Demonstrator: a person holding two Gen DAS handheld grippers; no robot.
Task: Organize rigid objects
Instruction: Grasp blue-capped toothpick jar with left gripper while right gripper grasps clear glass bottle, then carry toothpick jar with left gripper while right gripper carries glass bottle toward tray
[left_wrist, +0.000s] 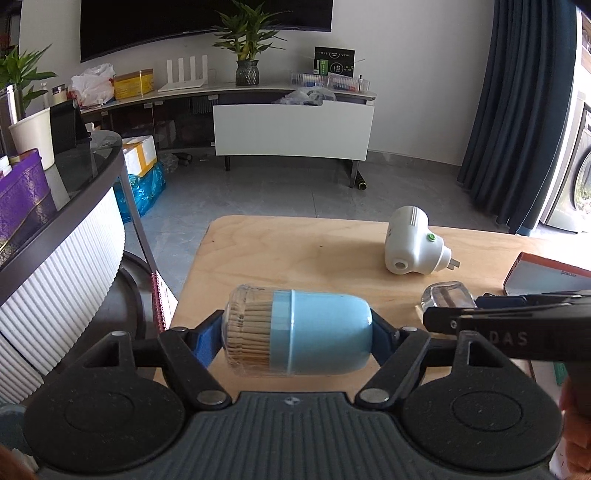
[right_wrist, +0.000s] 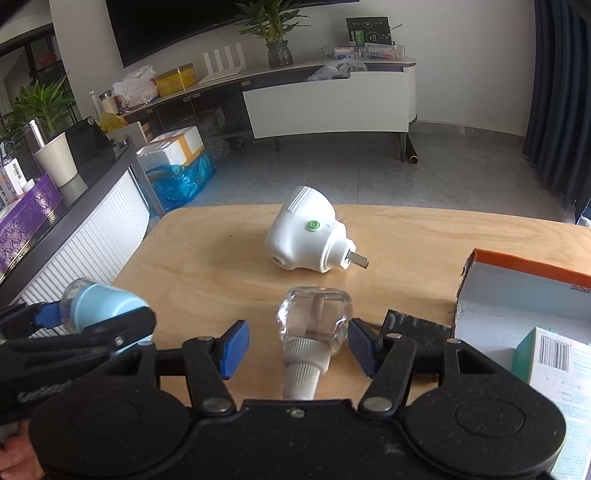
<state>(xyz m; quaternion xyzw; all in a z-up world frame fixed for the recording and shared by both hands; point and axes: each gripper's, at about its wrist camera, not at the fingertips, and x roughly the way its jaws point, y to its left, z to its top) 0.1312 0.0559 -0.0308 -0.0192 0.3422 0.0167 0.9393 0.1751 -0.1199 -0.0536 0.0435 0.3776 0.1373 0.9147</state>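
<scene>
My left gripper (left_wrist: 297, 332) is shut on a light blue toothpick holder (left_wrist: 321, 332) with a clear cap, held sideways above the wooden table (left_wrist: 295, 251); it also shows in the right wrist view (right_wrist: 107, 306). My right gripper (right_wrist: 298, 345) is open around a small clear glass bottle (right_wrist: 314, 317) with a white screw neck, lying on the table; the right pad is close to it, the left pad apart. The bottle shows in the left wrist view (left_wrist: 447, 295). A white plug-in vaporizer (right_wrist: 306, 236) with a green button lies farther back (left_wrist: 410, 242).
An open orange-and-white cardboard box (right_wrist: 524, 291) stands at the table's right, with a teal-white carton (right_wrist: 554, 365) in it. A black flat piece (right_wrist: 417, 325) lies beside the box. A curved white ribbed counter (right_wrist: 85, 236) is at the left.
</scene>
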